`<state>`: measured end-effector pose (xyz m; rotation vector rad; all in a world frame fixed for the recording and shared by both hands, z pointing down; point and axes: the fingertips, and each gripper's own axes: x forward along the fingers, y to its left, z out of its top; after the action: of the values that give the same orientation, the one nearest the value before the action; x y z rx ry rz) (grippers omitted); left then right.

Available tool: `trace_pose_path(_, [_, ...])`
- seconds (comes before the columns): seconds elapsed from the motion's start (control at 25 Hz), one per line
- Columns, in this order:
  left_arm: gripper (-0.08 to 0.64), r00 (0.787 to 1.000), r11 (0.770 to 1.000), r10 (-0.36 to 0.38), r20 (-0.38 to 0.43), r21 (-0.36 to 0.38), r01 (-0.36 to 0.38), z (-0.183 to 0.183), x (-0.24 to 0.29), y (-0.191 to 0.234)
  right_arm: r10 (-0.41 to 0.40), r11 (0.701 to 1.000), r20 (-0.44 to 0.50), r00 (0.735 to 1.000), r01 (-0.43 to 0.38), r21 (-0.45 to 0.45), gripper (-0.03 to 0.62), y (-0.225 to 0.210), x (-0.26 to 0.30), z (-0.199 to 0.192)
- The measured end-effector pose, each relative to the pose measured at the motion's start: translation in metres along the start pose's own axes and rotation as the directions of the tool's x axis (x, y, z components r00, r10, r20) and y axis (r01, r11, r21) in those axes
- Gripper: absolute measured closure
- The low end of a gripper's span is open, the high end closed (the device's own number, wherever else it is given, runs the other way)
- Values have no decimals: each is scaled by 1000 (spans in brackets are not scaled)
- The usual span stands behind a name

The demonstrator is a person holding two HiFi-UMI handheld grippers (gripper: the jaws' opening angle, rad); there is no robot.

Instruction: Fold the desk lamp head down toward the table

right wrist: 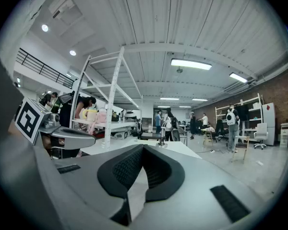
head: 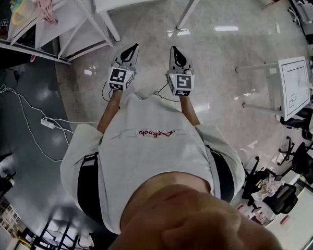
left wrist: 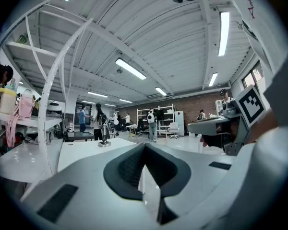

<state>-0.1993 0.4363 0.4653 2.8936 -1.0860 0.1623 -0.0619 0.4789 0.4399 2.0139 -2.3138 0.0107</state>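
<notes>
Desk lamp (left wrist: 104, 137): it is standing on the white surface (left wrist: 81, 150) ahead, well apart from both grippers. It is too small to make out beyond a round base and a thin stem.
Left gripper (left wrist: 144, 146): its fingers are pressing together with nothing between them, pointing roughly level toward the surface.
Right gripper (right wrist: 143, 147): its fingers are closed and empty too, hovering beside the left one in front of the person's chest.
Handling: the lamp is probably light, with a stiff hinge, so the base may be sliding or tipping under a hard push.
Hold: pinching the head or the stem just below it looks best, while the other gripper is steadying the base.
</notes>
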Motion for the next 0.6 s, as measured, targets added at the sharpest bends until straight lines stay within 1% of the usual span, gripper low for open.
trace_pose_path(0.36, [534,1000,1000,16,8,4,-16,5,11,-3,25,1000,0,1000,-25,1,574,-11,5,-1])
trace_pose_path(0.48, [534,1000,1000,19,3,5,-19,4,17,-6,28,999,3,1000,-28,16,574,-19,5,-2])
trace_pose_path(0.6, [534,1000,1000,25,-1,10,-25,3,25,-8,26,1000,-13,1000,-26,13,574,-30,7,-9])
